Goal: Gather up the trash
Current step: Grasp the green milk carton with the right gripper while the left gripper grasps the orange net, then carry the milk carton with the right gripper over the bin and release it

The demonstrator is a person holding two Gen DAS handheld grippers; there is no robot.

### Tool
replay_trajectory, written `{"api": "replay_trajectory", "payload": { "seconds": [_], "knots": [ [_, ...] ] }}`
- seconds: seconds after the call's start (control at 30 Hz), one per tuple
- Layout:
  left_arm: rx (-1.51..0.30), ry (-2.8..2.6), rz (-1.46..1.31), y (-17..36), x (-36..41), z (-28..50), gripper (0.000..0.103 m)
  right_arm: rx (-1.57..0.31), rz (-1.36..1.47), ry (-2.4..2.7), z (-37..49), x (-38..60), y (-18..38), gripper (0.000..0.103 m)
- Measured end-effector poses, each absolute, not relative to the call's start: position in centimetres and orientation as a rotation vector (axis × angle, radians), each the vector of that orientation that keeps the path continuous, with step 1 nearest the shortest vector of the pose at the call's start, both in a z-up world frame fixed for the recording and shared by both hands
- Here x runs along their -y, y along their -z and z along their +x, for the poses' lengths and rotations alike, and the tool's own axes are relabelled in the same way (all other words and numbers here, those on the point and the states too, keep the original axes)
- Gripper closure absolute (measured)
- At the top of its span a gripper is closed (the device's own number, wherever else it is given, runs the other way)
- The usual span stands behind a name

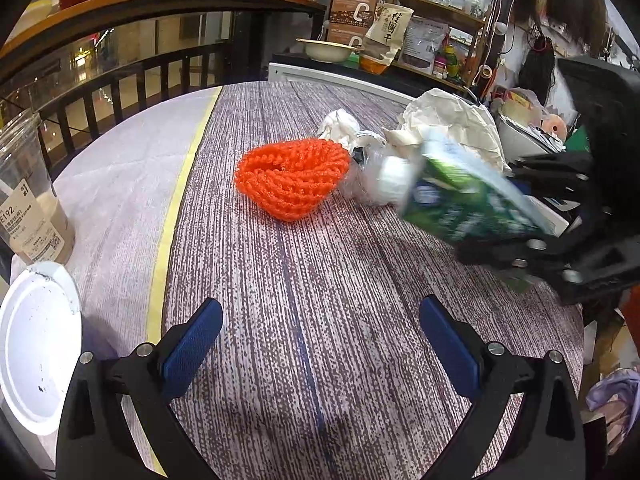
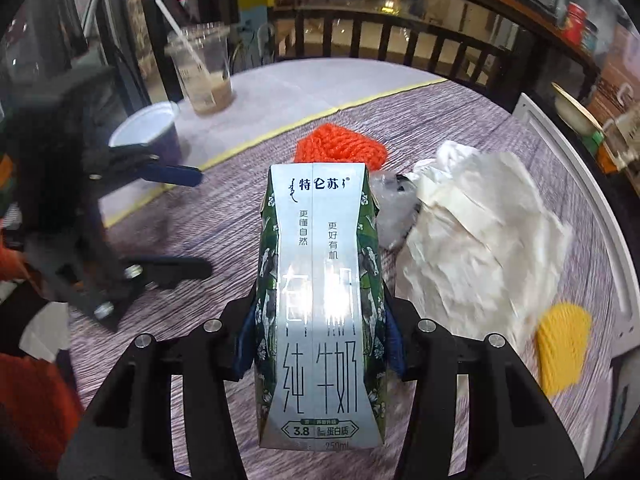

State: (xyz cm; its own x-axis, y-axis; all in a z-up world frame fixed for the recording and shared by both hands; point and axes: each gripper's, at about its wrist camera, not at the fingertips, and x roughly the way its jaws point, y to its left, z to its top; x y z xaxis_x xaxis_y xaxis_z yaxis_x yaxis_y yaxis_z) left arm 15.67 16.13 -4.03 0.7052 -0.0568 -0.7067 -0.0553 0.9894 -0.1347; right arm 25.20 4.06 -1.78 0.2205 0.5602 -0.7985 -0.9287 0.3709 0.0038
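Left wrist view: left gripper (image 1: 320, 344) has its jaws wide apart over bare table (image 1: 280, 280), nothing between them. One orange net (image 1: 292, 178) and one crumpled paper (image 1: 452, 120) sit ahead.

Right wrist view: right gripper (image 2: 320, 340) is clamped on the one milk carton (image 2: 320, 304), lifted off the table.

Bare tabletop (image 1: 304, 280) lies open before the orange knit basket (image 1: 292, 178); crumpled paper (image 1: 452, 120) and plastic wrap (image 1: 368, 176) crowd its right side.

Place: a small shop or café stall, I think.
Evidence: snack packets (image 1: 386, 32) on shelves (image 1: 440, 4) beyond my fingers; takeaway cup (image 1: 30, 196) left.
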Motion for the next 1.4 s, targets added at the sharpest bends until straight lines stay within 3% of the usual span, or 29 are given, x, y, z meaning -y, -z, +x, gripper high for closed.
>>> {"api": "replay_trajectory", "payload": {
  "seconds": [0.27,0.37,0.67,0.9,1.0,1.4],
  "knots": [
    [-0.724,-0.082,-0.075,2.8,-15.8,19.4,0.006,-0.778,-0.384,-1.048,22.8,1.4,1.0,0.052],
    [-0.755,-0.106,-0.03,3.2,-15.6,21.2,0.017,-0.78,-0.333,-1.037,22.3,2.6,1.1,0.052],
    [-0.799,-0.176,0.04,4.6,-16.0,24.6,0.027,-0.789,-0.261,-1.0,21.1,5.5,1.8,0.052],
    [-0.81,-0.186,0.013,4.4,-16.3,24.5,0.066,-0.803,-0.194,-0.97,21.0,7.1,2.8,0.052],
    [-0.798,-0.183,-0.03,4.0,-16.7,24.0,0.077,-0.799,-0.174,-0.968,20.9,7.6,2.9,0.052],
    [-0.684,-0.137,-0.098,0.6,-14.8,18.4,0.079,-0.737,-0.048,-0.924,19.6,10.8,2.7,0.052]
  ]
}}
